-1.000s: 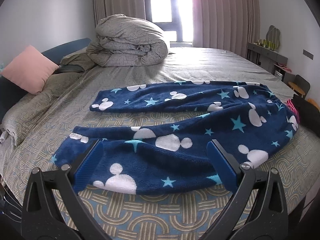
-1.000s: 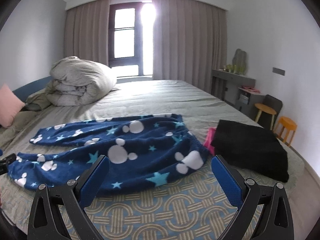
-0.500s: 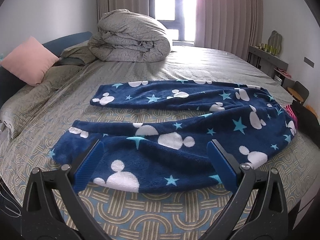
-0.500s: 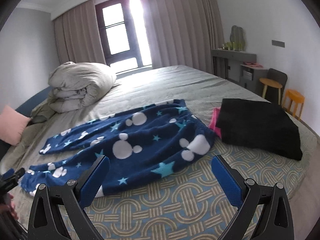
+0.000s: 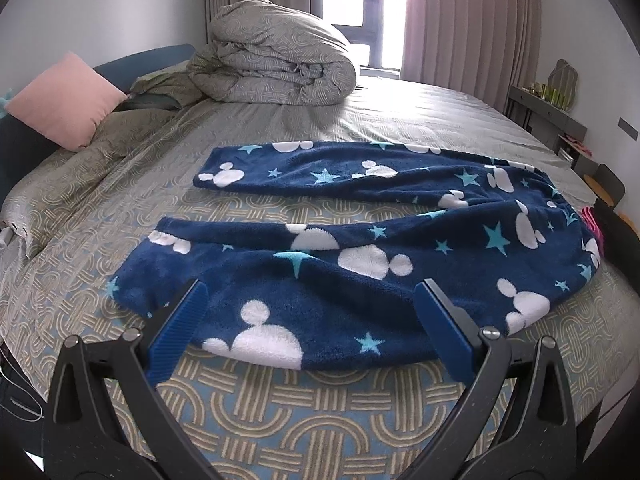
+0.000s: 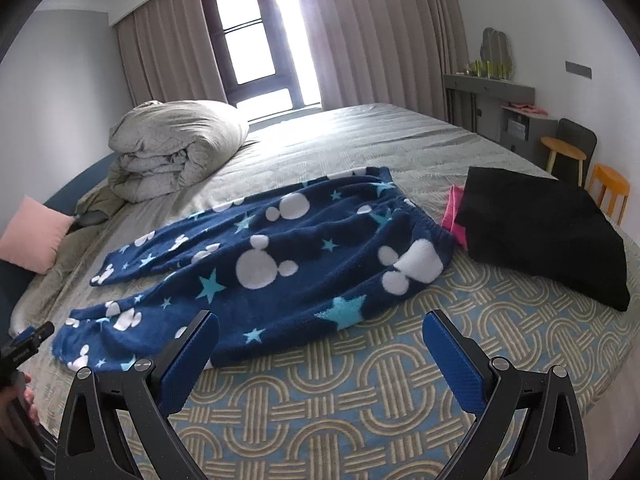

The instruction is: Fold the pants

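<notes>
Navy fleece pants (image 5: 360, 248) with white mouse heads and teal stars lie spread flat on the bed, legs apart toward the left, waistband to the right. They also show in the right wrist view (image 6: 280, 268). My left gripper (image 5: 312, 324) is open and empty, hovering over the near leg's lower edge. My right gripper (image 6: 320, 356) is open and empty, above the bedspread just in front of the pants' seat, not touching them. The left gripper's tip (image 6: 28, 340) shows at the far left of the right wrist view.
The bed (image 5: 320, 420) has a patterned cover. A rolled grey duvet (image 5: 276, 64) and a pink pillow (image 5: 64, 100) lie at the head. A folded black garment (image 6: 540, 228) over a pink one (image 6: 454, 216) lies right of the waistband. Stools (image 6: 608, 188) and a shelf stand by the right wall.
Both grippers have moved slightly closer and lower over the bed; the right view has tilted and swung left toward the pants. The pants have not moved. Both grippers stay open.
</notes>
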A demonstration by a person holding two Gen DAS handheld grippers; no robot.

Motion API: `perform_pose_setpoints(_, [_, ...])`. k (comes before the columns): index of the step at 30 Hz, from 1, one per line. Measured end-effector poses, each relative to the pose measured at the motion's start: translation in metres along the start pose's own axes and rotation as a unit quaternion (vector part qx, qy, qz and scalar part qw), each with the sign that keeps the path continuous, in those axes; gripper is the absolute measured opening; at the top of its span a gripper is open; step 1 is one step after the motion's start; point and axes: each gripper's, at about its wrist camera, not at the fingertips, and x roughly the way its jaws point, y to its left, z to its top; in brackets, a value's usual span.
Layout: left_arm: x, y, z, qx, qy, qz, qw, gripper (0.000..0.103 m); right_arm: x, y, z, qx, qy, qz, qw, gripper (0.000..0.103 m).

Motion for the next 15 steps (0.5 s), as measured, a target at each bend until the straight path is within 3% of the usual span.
perform_pose_setpoints(12, [0.007, 0.018, -0.002, -0.043, 0.02, -0.009, 0.9988, 0.096, 0.001, -0.017, -0.003, 0.017, -0.004, -0.006, 1.0, 0.098])
perform_pose_setpoints(15, [0.013, 0.031, -0.005, -0.072, 0.039, -0.009, 0.9966, 0.076, 0.004, -0.025, -0.003, 0.033, -0.001, -0.006, 0.999, 0.096])
